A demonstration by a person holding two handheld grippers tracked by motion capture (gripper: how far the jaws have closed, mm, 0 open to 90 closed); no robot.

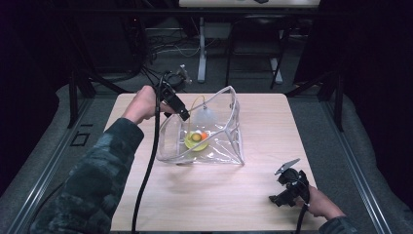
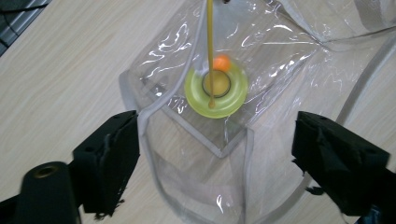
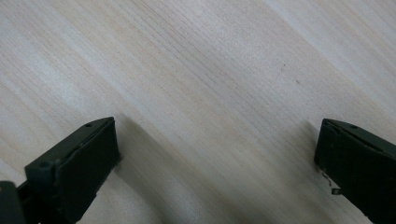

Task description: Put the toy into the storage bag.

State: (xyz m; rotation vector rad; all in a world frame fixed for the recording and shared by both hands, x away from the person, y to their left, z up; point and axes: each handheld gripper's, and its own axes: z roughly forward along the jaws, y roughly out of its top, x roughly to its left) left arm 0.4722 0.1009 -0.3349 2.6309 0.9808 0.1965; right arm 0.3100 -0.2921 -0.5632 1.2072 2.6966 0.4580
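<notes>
A clear plastic bag (image 1: 214, 139) with grey-trimmed edges stands open in the middle of the wooden table (image 1: 272, 122). Inside on its bottom lie a yellow-green ring (image 2: 215, 88) and a small orange ball (image 2: 222, 63); a thin yellow stick (image 2: 209, 42) hangs down over the ring. A whitish translucent dome (image 1: 205, 117) sits at the bag's far side. My left gripper (image 2: 215, 140) is open, its jaws straddling the bag's upper left rim (image 2: 148, 116); in the high view this gripper (image 1: 180, 112) is at the bag's left top edge. My right gripper (image 1: 285, 187) is open over bare wood near the front right corner.
Table edges lie close to the right gripper at the front and right. Black frame posts (image 1: 73, 92) stand at the table's left and right. Beyond the far edge are table legs (image 1: 201, 48) and cables (image 1: 168, 46) on the floor.
</notes>
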